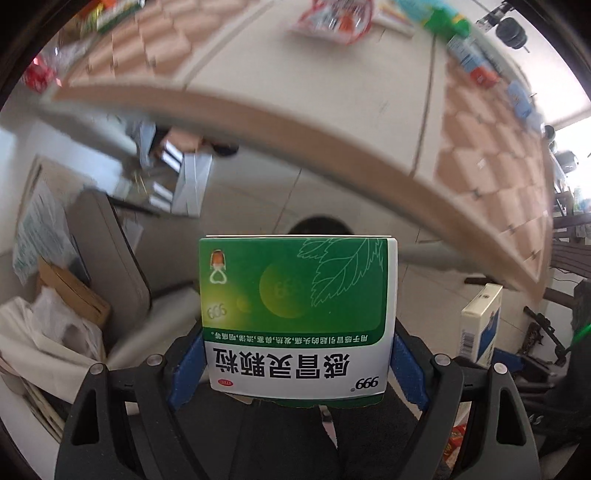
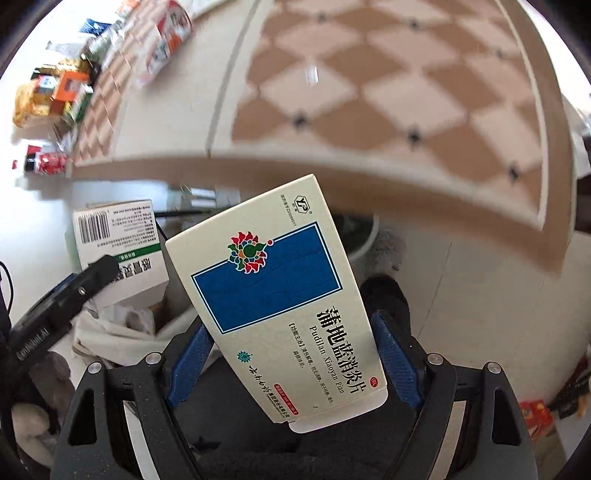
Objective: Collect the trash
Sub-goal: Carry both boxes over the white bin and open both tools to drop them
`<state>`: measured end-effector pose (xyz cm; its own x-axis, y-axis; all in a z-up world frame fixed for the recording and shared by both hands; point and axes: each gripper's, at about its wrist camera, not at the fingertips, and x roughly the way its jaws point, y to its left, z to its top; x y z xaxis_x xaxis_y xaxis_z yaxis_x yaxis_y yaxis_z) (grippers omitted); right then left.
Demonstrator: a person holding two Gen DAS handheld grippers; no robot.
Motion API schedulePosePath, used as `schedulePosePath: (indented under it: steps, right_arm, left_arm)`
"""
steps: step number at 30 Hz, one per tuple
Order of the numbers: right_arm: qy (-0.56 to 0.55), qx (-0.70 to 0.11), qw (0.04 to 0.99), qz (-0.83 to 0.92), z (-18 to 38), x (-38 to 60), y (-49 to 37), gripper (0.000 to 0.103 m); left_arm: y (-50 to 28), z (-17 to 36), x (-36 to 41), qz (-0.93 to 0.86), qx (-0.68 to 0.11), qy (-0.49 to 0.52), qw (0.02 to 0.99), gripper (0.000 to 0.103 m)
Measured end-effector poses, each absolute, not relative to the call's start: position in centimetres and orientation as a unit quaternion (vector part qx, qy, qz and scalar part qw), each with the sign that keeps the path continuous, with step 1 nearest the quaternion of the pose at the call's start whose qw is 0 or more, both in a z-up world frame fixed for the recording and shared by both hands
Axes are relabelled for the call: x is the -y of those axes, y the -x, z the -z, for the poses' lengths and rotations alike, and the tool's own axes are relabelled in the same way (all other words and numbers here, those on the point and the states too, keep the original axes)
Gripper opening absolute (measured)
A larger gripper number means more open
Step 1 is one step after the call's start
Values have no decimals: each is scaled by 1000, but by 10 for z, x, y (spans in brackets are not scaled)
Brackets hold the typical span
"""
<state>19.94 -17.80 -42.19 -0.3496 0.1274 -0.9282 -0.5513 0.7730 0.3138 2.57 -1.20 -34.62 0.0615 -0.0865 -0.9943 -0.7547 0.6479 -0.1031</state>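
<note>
In each tool, a box (clamped) (image 1: 297,314) (image 2: 280,295).

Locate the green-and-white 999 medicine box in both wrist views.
Left wrist: green-and-white 999 box at bottom centre, clamped in the left gripper.
Right wrist: same box at left-middle, barcode side showing.
Shared landmark: the checkered table's curved edge.

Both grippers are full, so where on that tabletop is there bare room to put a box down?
The plain cream strip between the checkered tile inlay and the packets piled at the far edge is bare. The inlay is bare too. The red-and-white snack bag and edge packets crowd the far side.
</note>
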Motion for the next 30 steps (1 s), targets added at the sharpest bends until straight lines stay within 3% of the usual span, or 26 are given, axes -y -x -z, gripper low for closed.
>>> schedulePosePath:
  steps: [7, 17, 21, 24, 27, 30]
  right_arm:
    - [180, -779, 542, -258, 550, 183, -162, 86]
    - [138, -795, 546, -225, 733, 177, -202, 86]
    - [121, -814, 519, -232, 791, 158, -213, 87]
    - [105, -824, 507, -230, 824, 144, -216, 87]
    - [109, -819, 516, -228, 834, 138, -218, 103]
    - [124, -811, 527, -221, 828, 142, -219, 103]
  left_arm:
    - [-35, 495, -3, -234, -651, 398, 602, 86]
    - [-82, 690, -30, -156, -661, 472, 562, 88]
    - [-86, 712, -27, -157, -667, 475, 552, 100]
    - [-82, 712, -27, -174, -668, 467, 552, 100]
    - [-74, 703, -28, -214, -670, 434, 562, 100]
    - [-63, 682, -22, -258, -671, 374, 586, 100]
